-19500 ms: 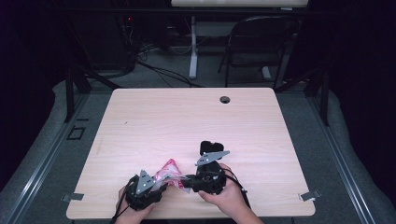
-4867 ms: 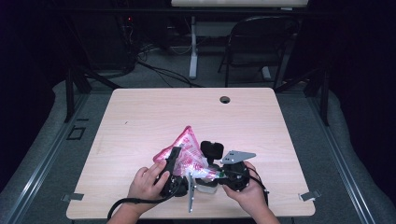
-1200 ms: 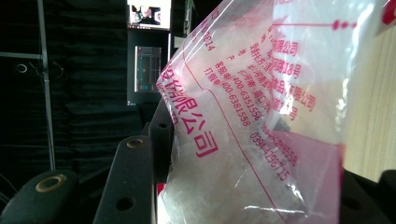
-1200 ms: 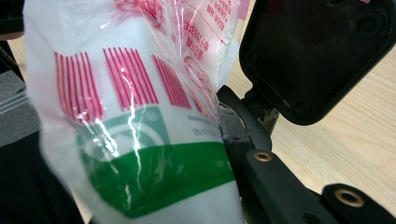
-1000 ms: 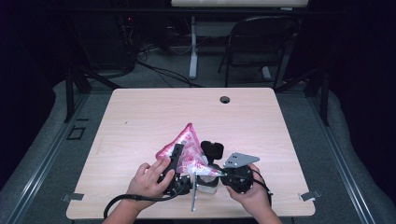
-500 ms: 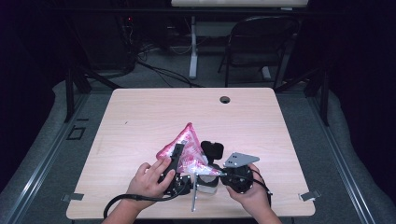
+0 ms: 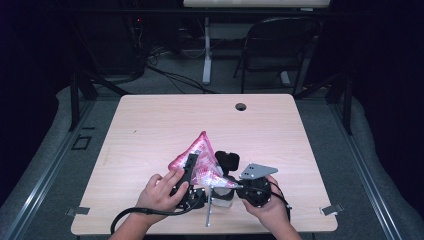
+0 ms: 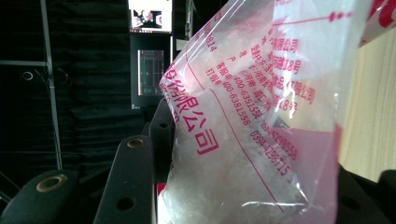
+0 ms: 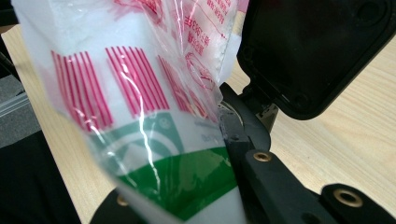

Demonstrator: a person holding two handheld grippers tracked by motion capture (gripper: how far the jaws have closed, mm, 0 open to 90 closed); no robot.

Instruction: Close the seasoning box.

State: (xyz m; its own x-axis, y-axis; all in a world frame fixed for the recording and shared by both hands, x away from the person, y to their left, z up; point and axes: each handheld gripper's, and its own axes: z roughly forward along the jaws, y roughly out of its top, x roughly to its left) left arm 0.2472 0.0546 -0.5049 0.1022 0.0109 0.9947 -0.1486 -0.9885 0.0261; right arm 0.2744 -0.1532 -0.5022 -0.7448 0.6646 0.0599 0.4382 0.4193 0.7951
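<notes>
A clear plastic bag (image 7: 201, 155) with pink and red print and white contents stands up in a peak near the table's front edge. My left gripper (image 7: 192, 164) has the bag (image 8: 261, 116) between its jaws, and the one black jaw that shows lies against its side. From the right, my right gripper (image 7: 228, 184) is shut on the bag's lower edge. In the right gripper view the bag (image 9: 140, 93) shows red stripes and a green band. Its edge is pinched at that gripper's (image 9: 225, 119) tips. A hand holds each gripper.
A black blocky object (image 7: 227, 160) lies on the wooden table (image 7: 150, 120) just behind the bag; it also shows close by (image 9: 313, 51). A cable hole (image 7: 241, 106) sits near the far edge. A folding chair (image 7: 280, 45) stands beyond the table.
Since the oldest frame the bag has been raised from lying low between the grippers into a peak, and both hands have shifted right. Nothing has moved over the last second.
</notes>
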